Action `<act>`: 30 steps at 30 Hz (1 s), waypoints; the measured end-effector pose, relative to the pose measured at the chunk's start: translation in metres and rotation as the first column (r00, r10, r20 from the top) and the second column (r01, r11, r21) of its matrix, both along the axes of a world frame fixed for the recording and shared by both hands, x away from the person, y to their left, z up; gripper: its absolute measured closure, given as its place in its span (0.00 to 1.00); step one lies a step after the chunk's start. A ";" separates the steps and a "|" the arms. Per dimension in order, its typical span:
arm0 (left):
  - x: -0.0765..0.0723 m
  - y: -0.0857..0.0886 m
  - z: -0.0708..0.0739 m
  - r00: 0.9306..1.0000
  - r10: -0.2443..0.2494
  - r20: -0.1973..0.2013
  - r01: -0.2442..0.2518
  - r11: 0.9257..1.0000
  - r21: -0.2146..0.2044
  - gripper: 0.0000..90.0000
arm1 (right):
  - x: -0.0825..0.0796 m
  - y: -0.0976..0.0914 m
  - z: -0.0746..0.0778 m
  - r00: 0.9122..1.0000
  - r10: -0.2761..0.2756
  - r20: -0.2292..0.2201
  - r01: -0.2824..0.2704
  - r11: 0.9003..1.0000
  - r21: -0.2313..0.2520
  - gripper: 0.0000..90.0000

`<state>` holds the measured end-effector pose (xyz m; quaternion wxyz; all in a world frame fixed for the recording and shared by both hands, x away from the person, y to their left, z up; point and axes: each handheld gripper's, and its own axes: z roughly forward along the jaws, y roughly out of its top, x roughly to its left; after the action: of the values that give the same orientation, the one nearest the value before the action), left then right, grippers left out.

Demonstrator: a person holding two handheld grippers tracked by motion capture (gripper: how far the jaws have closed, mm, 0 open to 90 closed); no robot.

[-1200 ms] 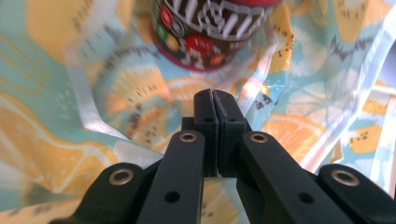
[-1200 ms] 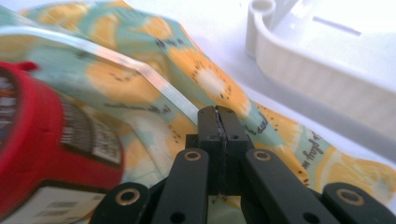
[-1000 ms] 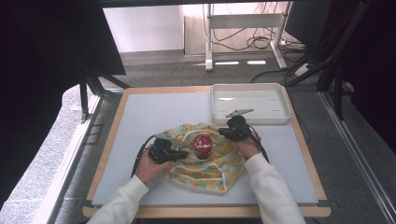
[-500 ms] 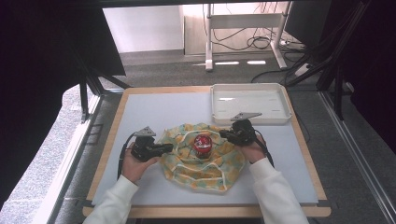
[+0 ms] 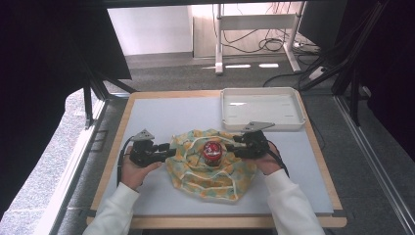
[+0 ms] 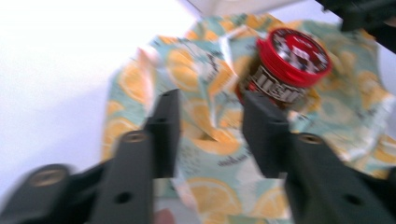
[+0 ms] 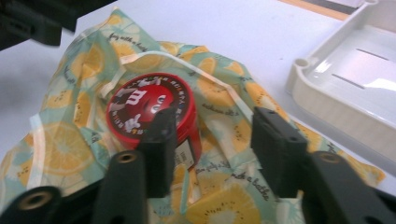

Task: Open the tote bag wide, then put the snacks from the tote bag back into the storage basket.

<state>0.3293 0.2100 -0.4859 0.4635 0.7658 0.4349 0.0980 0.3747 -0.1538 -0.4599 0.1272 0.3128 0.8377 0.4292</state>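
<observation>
On the worktop [image 5: 161, 110], left to right: left tool [image 5: 165, 150] sat at the left edge of the lemon-print cloth [image 5: 210, 174], jaws just been opening, apart now, cloth below them but nothing pinched. Red-lidded candy tub [image 5: 213, 151] stood mid-cloth, fabric bunched around it. Right tool [image 5: 234, 145] sat just beside the tub on its right, jaws also just been opening, parted, gripping nothing. White tray [image 5: 295, 108] lay at the far right corner.

cloth [image 5: 210, 171]: soft, matt, lemon print | jar lid [image 7: 149, 106]: glossy red plastic | tray [image 5: 293, 105]: smooth cream plastic | tabletop [image 5: 161, 112]: matt pale sheet, wood edge | claws: matt black
</observation>
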 end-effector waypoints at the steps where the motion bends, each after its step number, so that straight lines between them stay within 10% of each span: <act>1: 0.000 0.002 0.001 1.000 0.012 0.005 -0.012 1.000 -0.002 0.56 | 0.000 0.001 0.000 1.000 0.004 -0.002 -0.004 1.000 -0.002 0.50; 30: 0.005 0.007 -0.005 0.999 0.027 -0.038 -0.028 1.000 -0.012 0.37 | -0.015 0.022 0.018 0.999 0.047 -0.017 -0.047 0.999 0.015 0.33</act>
<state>0.3344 0.2169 -0.4906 0.4585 0.7585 0.4547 0.0871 0.3597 -0.1320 -0.4417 0.1074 0.2978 0.8427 0.4355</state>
